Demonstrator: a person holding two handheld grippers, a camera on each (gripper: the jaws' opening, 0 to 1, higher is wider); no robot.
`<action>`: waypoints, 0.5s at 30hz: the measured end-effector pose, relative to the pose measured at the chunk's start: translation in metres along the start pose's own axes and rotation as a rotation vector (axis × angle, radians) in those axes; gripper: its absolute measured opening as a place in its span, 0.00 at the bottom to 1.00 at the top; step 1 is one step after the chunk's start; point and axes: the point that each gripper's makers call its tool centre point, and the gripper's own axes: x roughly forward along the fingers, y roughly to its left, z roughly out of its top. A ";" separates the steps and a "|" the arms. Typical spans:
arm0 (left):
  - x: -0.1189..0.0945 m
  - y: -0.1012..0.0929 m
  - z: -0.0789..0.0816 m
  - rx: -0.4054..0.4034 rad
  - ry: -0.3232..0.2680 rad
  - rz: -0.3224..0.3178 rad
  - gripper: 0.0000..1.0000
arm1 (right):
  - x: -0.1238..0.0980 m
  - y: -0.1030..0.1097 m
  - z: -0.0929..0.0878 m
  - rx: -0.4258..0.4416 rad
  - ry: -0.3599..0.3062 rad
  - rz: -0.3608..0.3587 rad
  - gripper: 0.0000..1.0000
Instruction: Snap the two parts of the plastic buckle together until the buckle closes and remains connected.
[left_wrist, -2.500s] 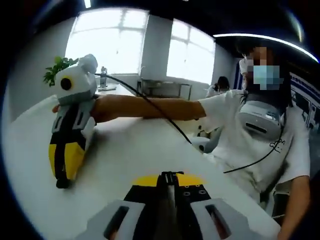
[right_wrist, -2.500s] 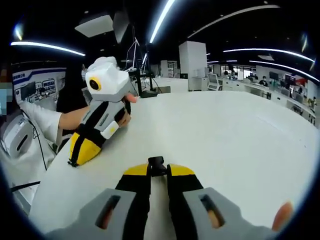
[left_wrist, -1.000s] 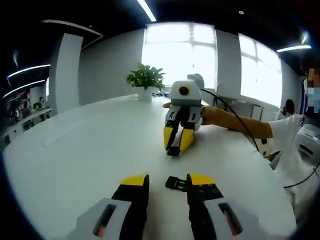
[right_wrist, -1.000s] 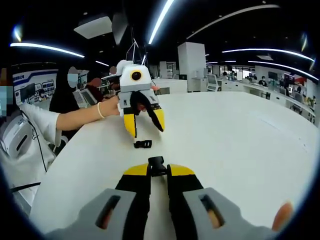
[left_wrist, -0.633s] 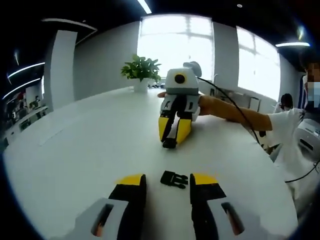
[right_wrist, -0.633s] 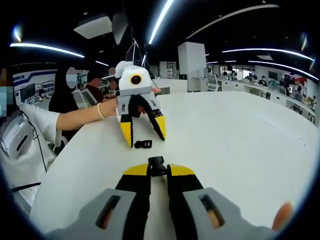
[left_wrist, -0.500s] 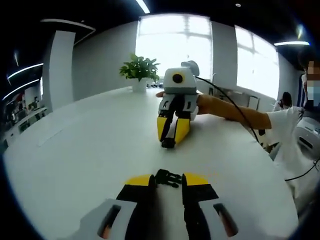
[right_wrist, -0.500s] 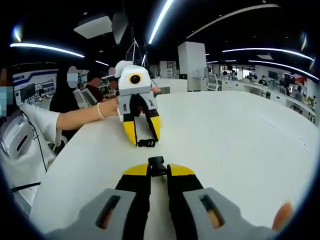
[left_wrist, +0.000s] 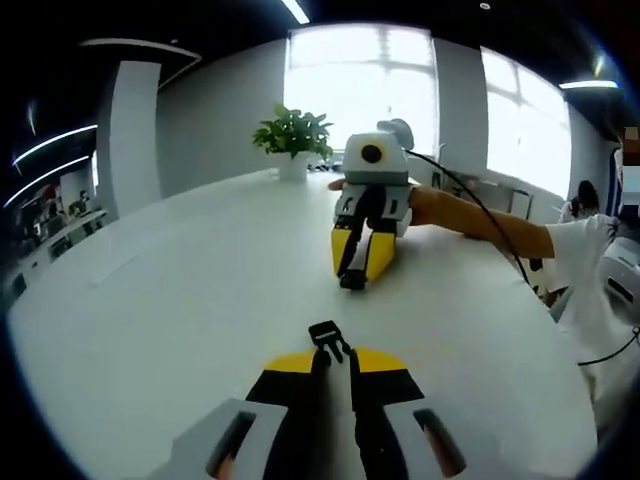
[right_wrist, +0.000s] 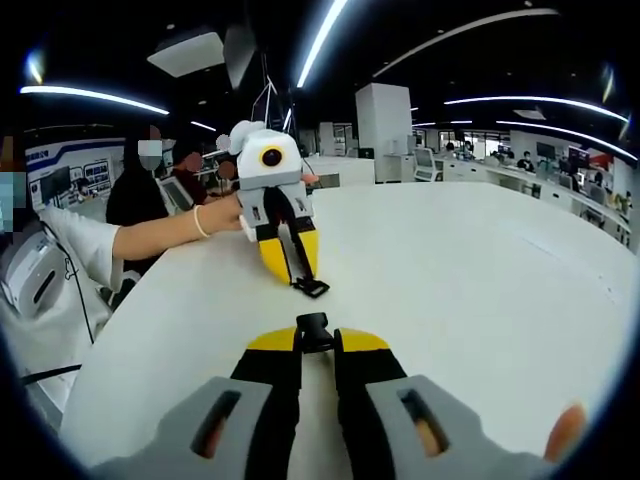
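Left gripper (left_wrist: 331, 358) and right gripper (right_wrist: 316, 340), each pinching 1 half-hidden buckle part (left_wrist: 328, 337).

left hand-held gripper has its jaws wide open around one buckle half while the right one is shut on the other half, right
Not quite. The left hand-held gripper is not open: the left gripper view shows its jaws closed on one black buckle half. The rest holds: in the right gripper view the right hand-held gripper is shut on the other buckle half.
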 end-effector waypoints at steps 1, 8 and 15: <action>-0.001 0.002 0.000 -0.005 -0.003 0.007 0.11 | 0.000 0.000 0.000 0.000 0.000 0.000 0.12; -0.014 0.021 0.000 -0.071 -0.031 0.133 0.11 | 0.000 0.000 0.001 -0.001 0.000 0.000 0.12; -0.037 0.047 -0.002 -0.119 -0.028 0.312 0.11 | 0.001 0.000 0.000 0.000 0.005 0.000 0.12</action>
